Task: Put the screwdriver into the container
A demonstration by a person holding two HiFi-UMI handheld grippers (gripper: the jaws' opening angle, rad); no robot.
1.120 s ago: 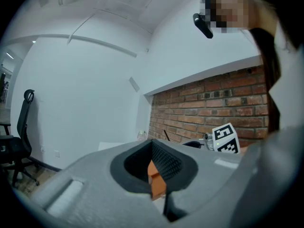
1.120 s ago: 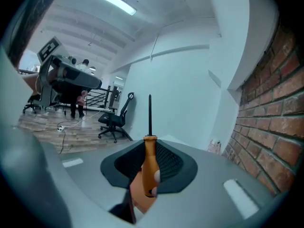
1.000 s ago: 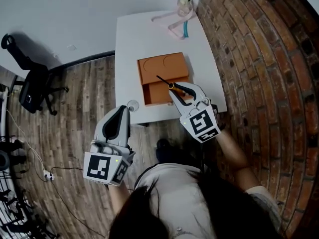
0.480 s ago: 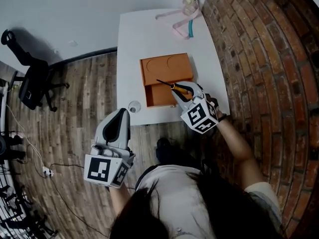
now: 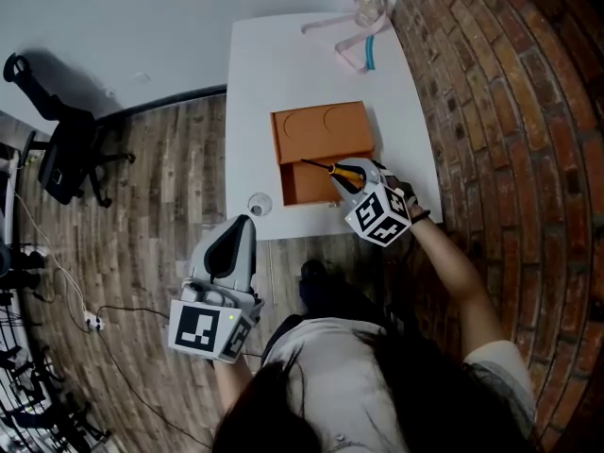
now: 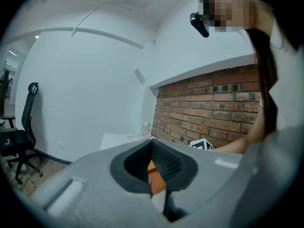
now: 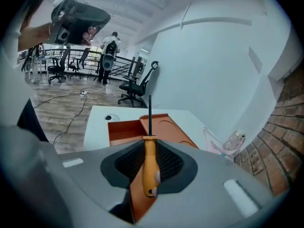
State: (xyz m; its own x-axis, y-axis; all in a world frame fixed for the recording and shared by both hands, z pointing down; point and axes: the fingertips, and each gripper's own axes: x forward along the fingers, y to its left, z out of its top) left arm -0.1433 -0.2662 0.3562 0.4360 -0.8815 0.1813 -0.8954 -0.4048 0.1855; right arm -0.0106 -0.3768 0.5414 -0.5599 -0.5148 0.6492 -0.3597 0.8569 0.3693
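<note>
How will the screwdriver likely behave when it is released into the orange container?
Probably stiff: the screwdriver juts straight from the right gripper, shaft unbent. Its rounded orange handle may roll a little on the container floor. It seems light, since a grip on the handle alone carries it.

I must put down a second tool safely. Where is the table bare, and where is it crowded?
Bare: the white table left of the orange container, and the far strip between it and the pink strap. Crowded: the near right, where the right gripper holds the screwdriver over the container. A small round object sits at the near left edge.
</note>
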